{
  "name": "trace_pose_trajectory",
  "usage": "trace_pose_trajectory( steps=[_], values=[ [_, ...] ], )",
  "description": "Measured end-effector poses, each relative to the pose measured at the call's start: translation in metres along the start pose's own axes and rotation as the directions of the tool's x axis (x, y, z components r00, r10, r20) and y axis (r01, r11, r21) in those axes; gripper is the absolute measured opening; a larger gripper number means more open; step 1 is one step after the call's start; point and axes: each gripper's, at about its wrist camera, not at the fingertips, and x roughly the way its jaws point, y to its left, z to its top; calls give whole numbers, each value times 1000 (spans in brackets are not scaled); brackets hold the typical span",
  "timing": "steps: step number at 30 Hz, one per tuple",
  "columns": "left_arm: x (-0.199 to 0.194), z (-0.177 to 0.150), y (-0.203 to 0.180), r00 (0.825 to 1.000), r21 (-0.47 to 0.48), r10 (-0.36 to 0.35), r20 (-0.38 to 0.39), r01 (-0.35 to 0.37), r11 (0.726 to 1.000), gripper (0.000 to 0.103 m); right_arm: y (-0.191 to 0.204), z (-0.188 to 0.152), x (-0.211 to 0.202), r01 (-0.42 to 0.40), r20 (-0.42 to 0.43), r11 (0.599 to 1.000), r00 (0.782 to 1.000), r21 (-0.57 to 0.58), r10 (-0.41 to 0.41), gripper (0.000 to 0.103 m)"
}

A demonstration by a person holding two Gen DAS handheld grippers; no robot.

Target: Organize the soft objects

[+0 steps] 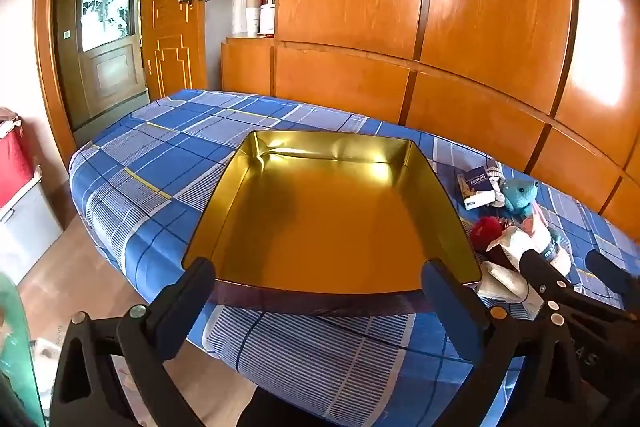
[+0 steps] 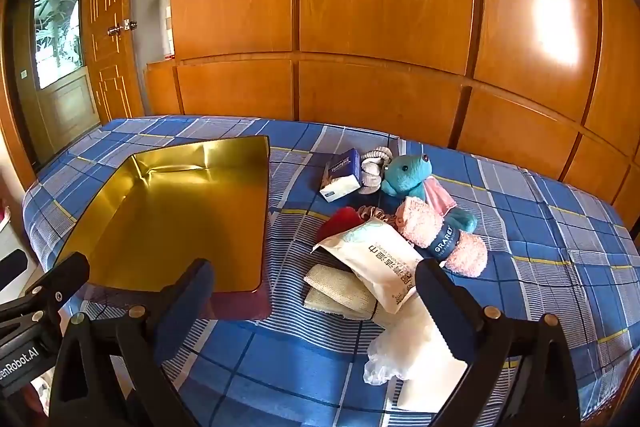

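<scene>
An empty gold metal tin lies on the blue plaid bed; it also shows in the right wrist view. My left gripper is open and empty, just before the tin's near rim. To the tin's right lies a pile of soft things: a teal plush toy, a pink rolled towel, a white wipes pack, a tissue pack, grey socks, a red item, a beige cloth and a white plastic glove. My right gripper is open and empty, above the pile's near edge.
An orange wooden wardrobe wall runs behind the bed. A door stands at the far left. A red and grey storage box sits on the floor left of the bed. The bed's near edge drops to wood floor.
</scene>
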Motion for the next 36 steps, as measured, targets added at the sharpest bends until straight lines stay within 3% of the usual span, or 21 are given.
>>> trace_pose_trajectory(
  steps=[11, 36],
  values=[
    [1, -2, -5, 999, 27, 32, -13, -32, 999, 103, 1, 0, 0, -4, -7, 1000, 1000, -1, 4, 102],
    [3, -3, -1, 999, 11, 28, -33, -27, 1000, 103, -2, -2, 0, -6, -12, 1000, 1000, 9, 6, 102]
  ],
)
